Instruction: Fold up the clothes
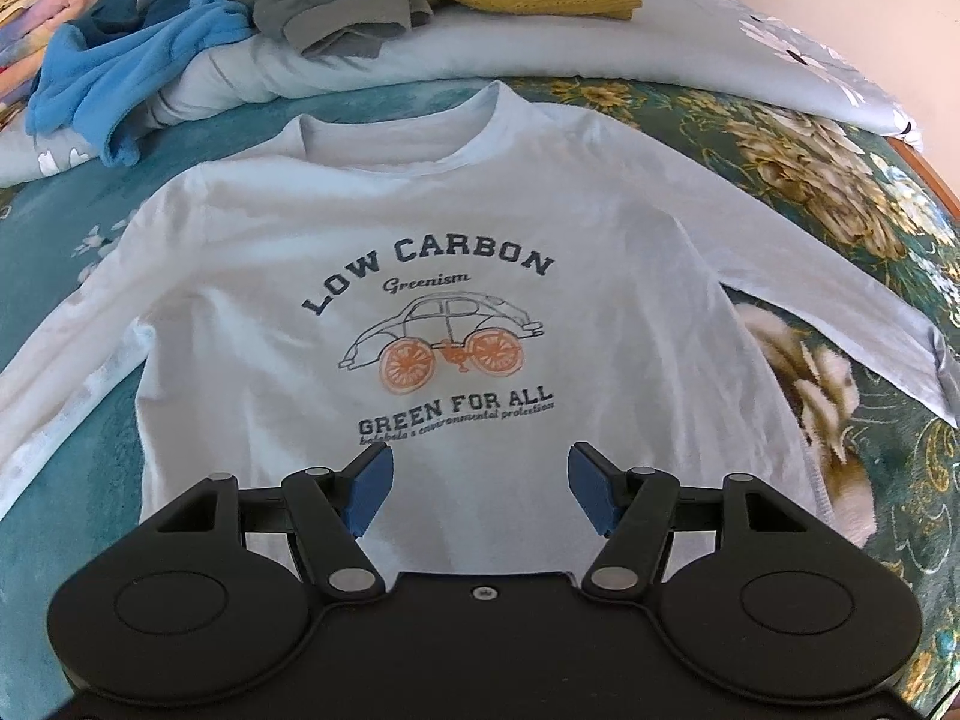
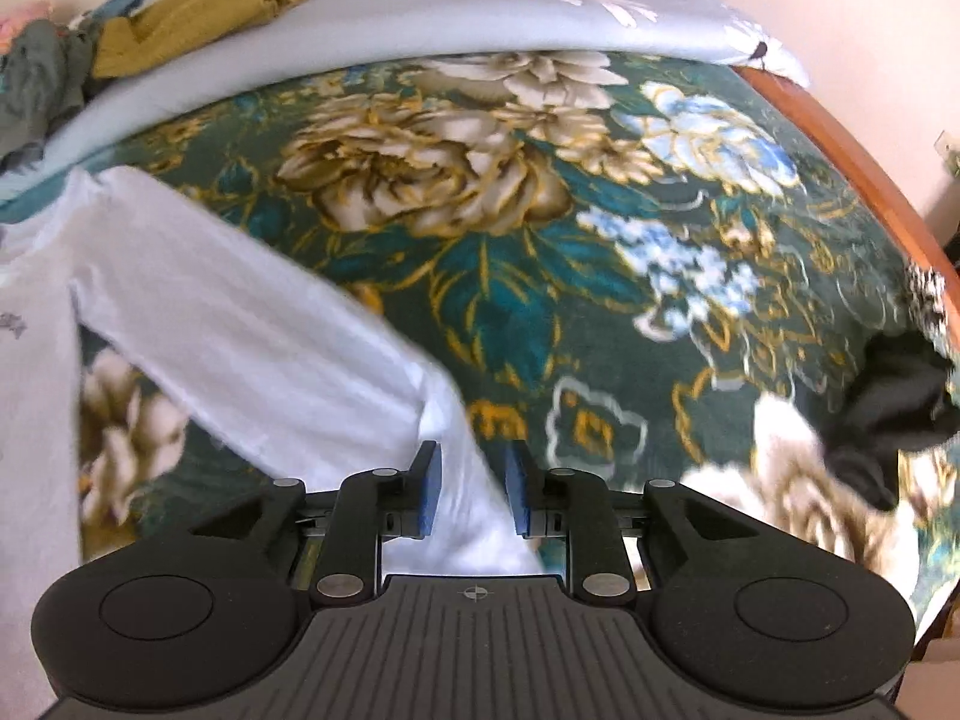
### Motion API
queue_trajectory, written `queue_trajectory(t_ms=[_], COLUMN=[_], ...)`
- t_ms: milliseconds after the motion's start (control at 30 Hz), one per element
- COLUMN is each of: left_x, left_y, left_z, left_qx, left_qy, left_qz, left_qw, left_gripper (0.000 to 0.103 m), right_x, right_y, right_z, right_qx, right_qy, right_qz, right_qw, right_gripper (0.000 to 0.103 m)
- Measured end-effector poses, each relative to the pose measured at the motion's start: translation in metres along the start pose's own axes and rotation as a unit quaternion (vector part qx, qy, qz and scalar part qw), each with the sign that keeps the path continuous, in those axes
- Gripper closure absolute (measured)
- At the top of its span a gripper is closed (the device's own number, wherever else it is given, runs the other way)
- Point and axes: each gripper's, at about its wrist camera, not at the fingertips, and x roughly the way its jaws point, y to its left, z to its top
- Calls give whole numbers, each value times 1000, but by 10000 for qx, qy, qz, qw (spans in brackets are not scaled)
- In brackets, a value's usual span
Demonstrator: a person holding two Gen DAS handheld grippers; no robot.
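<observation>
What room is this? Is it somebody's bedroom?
Most likely a bedroom. A white shirt lies flat on a green flowered bedspread, a folded pale quilt lies behind it with a pile of clothes on top, and a wooden bed edge shows beside the wall.

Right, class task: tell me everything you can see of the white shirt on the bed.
The shirt is white or very pale, long-sleeved, of what looks like soft cotton knit, with a round neck. It lies face up and spread flat on the floral bedspread, sleeves angled outward. Its print reads LOW CARBON, Greenism, GREEN FOR ALL, around a car with orange-slice wheels. The left claw is open over the hem area. One sleeve runs between the fingers of the right claw, which is open.
</observation>
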Motion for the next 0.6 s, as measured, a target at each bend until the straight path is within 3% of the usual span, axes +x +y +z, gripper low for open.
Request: queue_trajectory(t_ms=[167, 367, 567, 600], left_x=[2, 4, 4, 4], left_y=[-9, -16, -16, -16], left_z=[1, -1, -3, -3], left_qx=[37, 178, 155, 155], left_qy=[8, 52, 61, 56], left_qz=[-79, -124, -103, -106], left_qw=[10000, 9998, 9998, 9998], left_gripper=[40, 40, 40, 40], right_x=[-5, 13, 13, 9], right_y=[13, 26, 18, 15], right_z=[-23, -33, -33, -32], right_qx=[-248, -286, -133, -115], right_qy=[127, 312, 322, 270], right_qz=[191, 146, -3, -24], right_qw=[9994, 9990, 9994, 9996], right_gripper=[73, 73, 98, 99])
